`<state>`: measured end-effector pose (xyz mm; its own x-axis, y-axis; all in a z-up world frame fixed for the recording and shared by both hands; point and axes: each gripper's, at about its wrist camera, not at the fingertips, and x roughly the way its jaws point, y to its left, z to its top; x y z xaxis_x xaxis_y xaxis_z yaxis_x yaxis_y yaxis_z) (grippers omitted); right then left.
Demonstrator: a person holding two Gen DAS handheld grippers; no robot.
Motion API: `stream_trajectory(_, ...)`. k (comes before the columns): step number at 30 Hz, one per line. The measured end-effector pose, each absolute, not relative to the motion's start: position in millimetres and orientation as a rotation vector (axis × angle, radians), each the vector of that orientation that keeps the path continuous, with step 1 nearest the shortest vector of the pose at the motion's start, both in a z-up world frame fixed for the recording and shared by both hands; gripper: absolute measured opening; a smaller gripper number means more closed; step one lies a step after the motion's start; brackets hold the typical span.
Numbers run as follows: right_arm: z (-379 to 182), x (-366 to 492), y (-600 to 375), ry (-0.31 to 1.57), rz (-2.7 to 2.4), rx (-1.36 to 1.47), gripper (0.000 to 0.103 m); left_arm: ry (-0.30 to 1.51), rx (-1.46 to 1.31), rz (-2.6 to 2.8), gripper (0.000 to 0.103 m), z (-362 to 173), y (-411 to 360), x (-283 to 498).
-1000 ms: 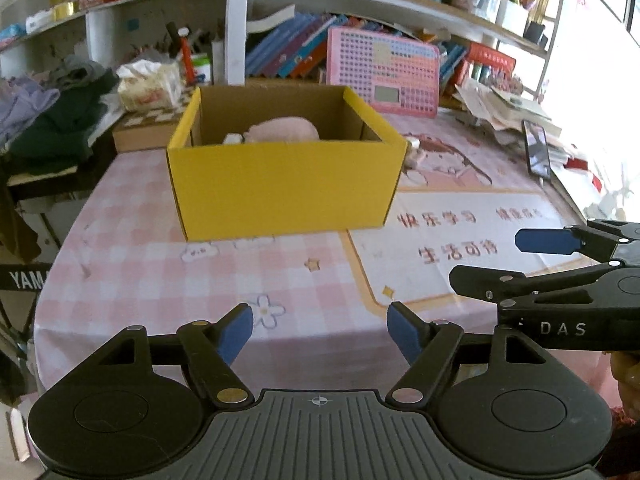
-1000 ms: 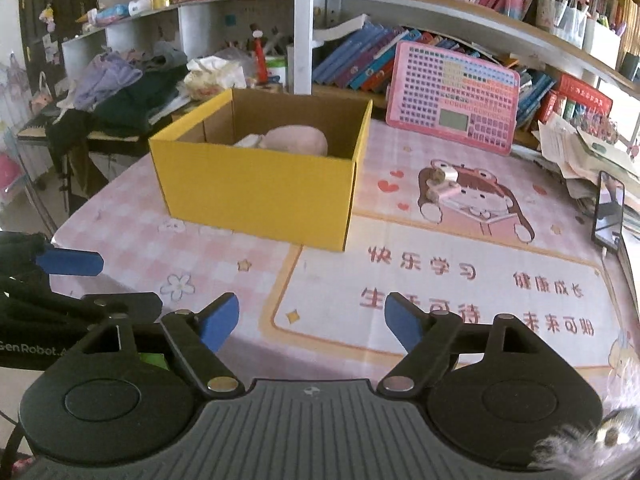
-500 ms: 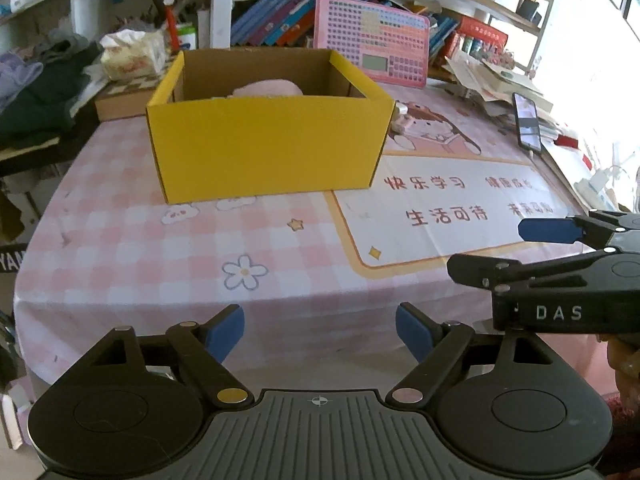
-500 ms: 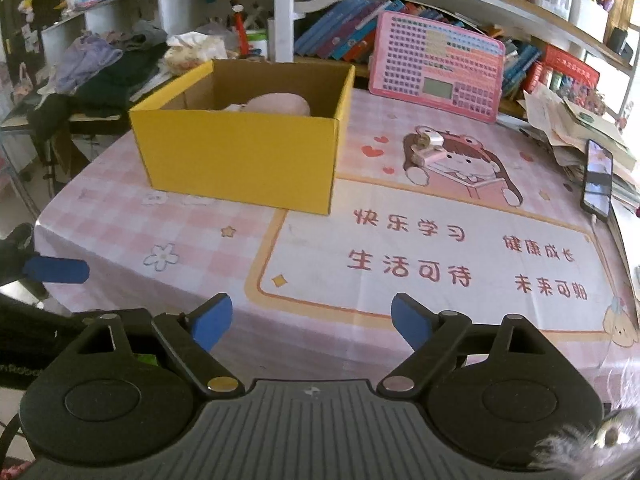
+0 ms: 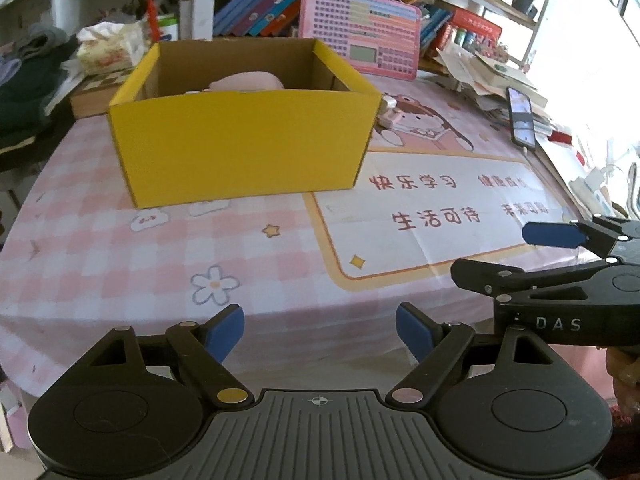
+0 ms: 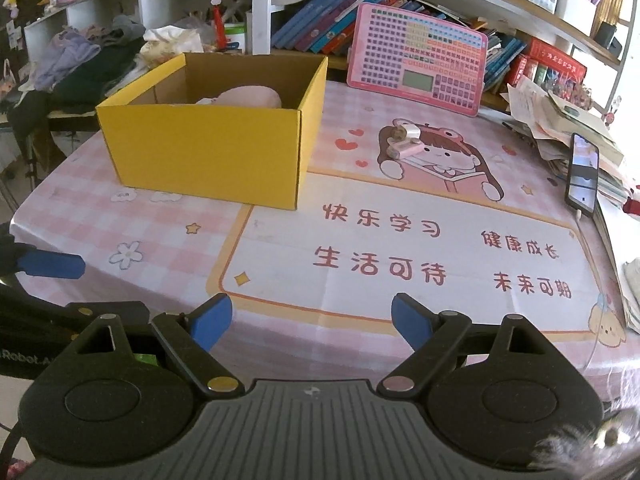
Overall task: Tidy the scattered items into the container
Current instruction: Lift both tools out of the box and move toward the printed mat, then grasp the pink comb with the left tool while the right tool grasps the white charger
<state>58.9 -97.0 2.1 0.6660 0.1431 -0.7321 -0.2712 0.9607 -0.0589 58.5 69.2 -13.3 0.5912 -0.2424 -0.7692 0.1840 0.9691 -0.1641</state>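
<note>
At the near edge of the surface (image 6: pixel 360 208) both tongs, left (image 5: pixel 320 332) and right (image 6: pixel 312 320), hang spread and empty, probably because only the small pink gadget (image 6: pixel 404 142) sits outside the yellow box (image 6: pixel 208 148).

We count one yellow box (image 6: pixel 208 156) on the left of the table, holding one pink soft item (image 6: pixel 250 97) plus maybe a second pale piece beside it, hard to tell. One small pink-and-white object (image 6: pixel 404 142) lies loose right of the box; could be two pieces touching. One pink keyboard toy (image 6: pixel 416 60) at the far edge, one phone (image 6: pixel 583 174) on the right. Two grippers: left gripper (image 5: pixel 320 334), right gripper (image 6: pixel 310 320), two blue pads each, both spread with nothing between.
</note>
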Motion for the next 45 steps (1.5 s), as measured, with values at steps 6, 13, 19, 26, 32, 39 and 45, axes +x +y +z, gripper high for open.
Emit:
stream_trajectory(6, 0, 70, -113, 0.823, 0.229, -0.155, 0.087, 0.913, -0.047, -0.271, 0.085, -13, 51, 70)
stream_trajectory(13, -1, 85, -144, 0.818, 0.193, -0.147, 0.087, 0.917, -0.035, -0.309, 0.085, -15, 18, 90)
stream_trajectory(19, -3, 105, -187, 0.826, 0.143, -0.137, 0.087, 0.918, -0.024, -0.354, 0.085, -18, -25, 114)
stream_trajectory(26, -2, 141, -244, 0.815, 0.094, -0.103, 0.087, 0.895, 0.006, -0.389, 0.085, -18, -82, 153)
stream_trajectory(32, 0, 180, -282, 0.794, 0.102, -0.064, 0.087, 0.864, 0.021, -0.348, 0.085, -14, -115, 190)
stream_trajectory(39, 3, 229, -306, 0.763, 0.154, -0.024, 0.087, 0.816, 0.04, -0.258, 0.085, -9, -139, 233)
stream_trajectory(45, 1, 271, -313, 0.751, 0.216, 0.002, 0.087, 0.808, 0.044, -0.2, 0.084, -16, -157, 272)
